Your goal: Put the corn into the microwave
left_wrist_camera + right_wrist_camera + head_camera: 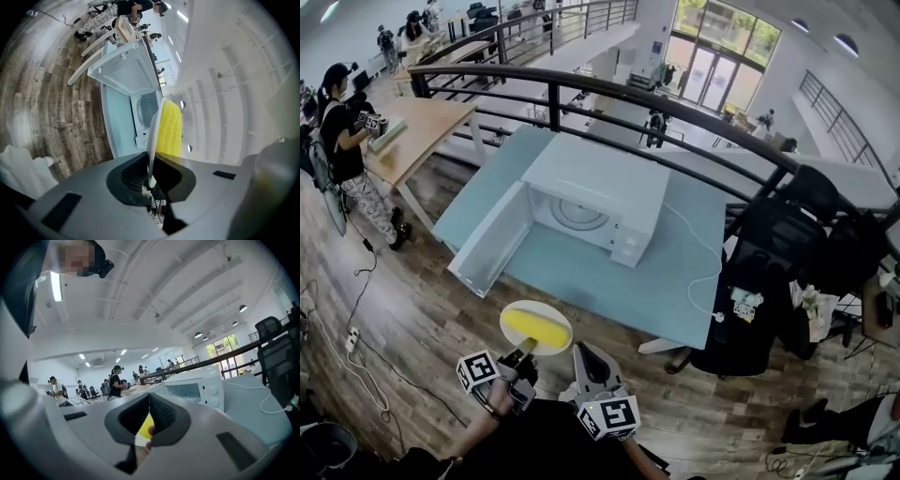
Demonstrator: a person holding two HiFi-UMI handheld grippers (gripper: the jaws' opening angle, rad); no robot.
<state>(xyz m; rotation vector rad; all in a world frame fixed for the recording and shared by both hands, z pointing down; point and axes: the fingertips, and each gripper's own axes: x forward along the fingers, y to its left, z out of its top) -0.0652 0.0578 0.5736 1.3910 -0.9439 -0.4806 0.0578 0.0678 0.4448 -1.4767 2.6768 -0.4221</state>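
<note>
Light: bright daylight from windows (717, 56), ceiling strips (55, 287) | Shadows: soft | Lens: fisheye, dark vignetted corners | Focus: left gripper (151, 159) blurred

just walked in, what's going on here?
A person holds a gripper in each hand, a little short of the light blue table. The left gripper is shut on the rim of a white plate that carries a yellow corn cob, held in the air above the wooden floor. The right gripper, jaws together and empty, is beside the plate. The microwave on the table has its door open; the corn is not in yet.
</note>
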